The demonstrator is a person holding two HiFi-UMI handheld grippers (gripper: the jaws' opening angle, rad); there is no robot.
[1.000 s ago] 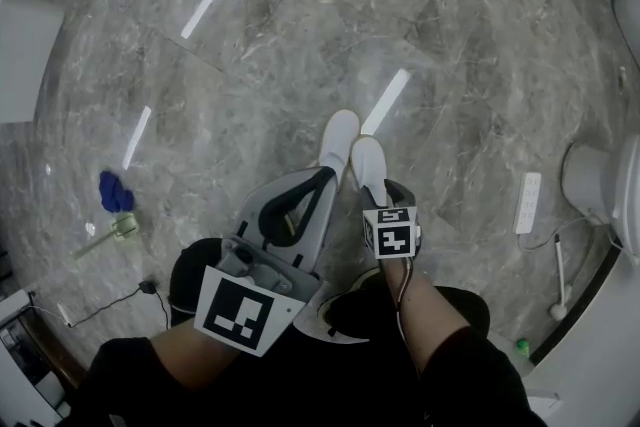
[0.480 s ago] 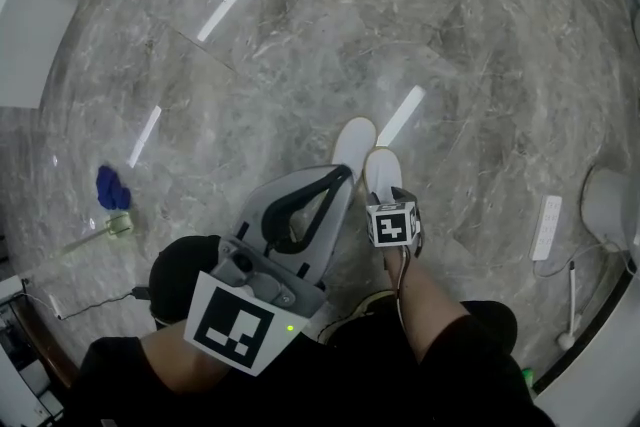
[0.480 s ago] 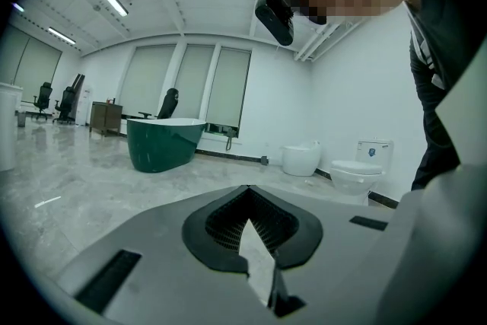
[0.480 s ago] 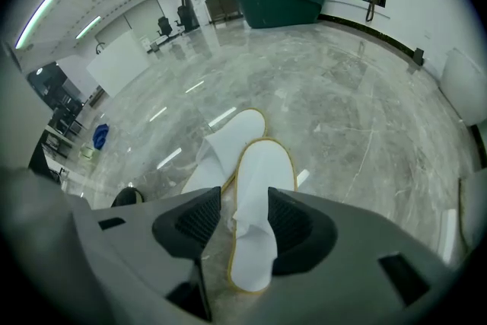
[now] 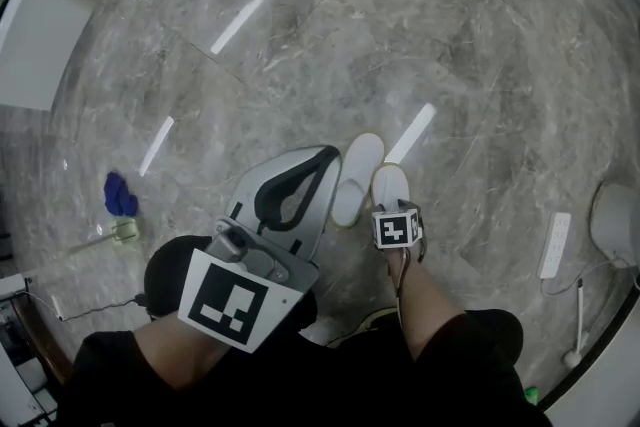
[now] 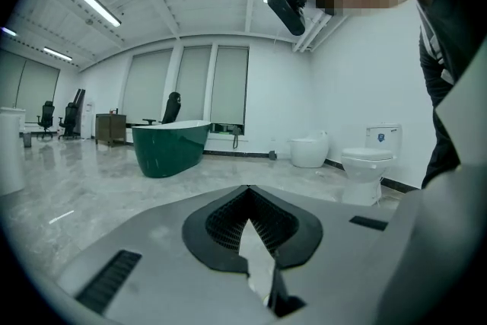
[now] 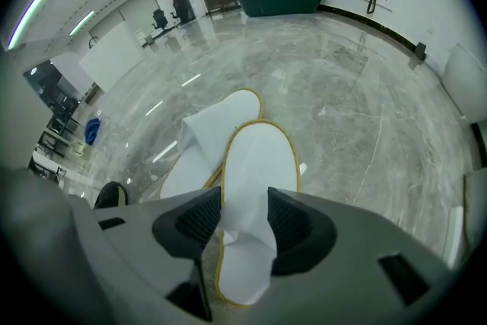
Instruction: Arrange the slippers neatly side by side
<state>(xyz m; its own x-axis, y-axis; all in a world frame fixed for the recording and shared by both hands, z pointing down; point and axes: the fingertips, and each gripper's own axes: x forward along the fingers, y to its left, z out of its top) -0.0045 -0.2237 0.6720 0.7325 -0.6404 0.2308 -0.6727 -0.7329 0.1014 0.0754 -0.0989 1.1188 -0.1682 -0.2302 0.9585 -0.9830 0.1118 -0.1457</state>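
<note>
The right hand-held gripper (image 7: 245, 223) is nearest the person. It points steeply down and is clamped on the white fabric upper of one slipper (image 7: 259, 164). The pads pinch the band from both sides, so the sole hangs flat with the toe forward. That slipper is low over the grey marble floor (image 5: 300, 45), or perhaps already on it; contact cannot be told.

Just beside it, on its left, lies the other slipper (image 7: 190, 164), pointing the same way, with its toe a little farther ahead. The pair looks almost lined up, so what remains is probably a small push forward and the release.

The left hand-held gripper (image 6: 247, 194) is held nearly level above the floor. Its jaws are together with nothing between them, apparently kept out of the way.

Farther off stand a green bathtub (image 6: 169, 147) and a toilet (image 6: 367, 164).
</note>
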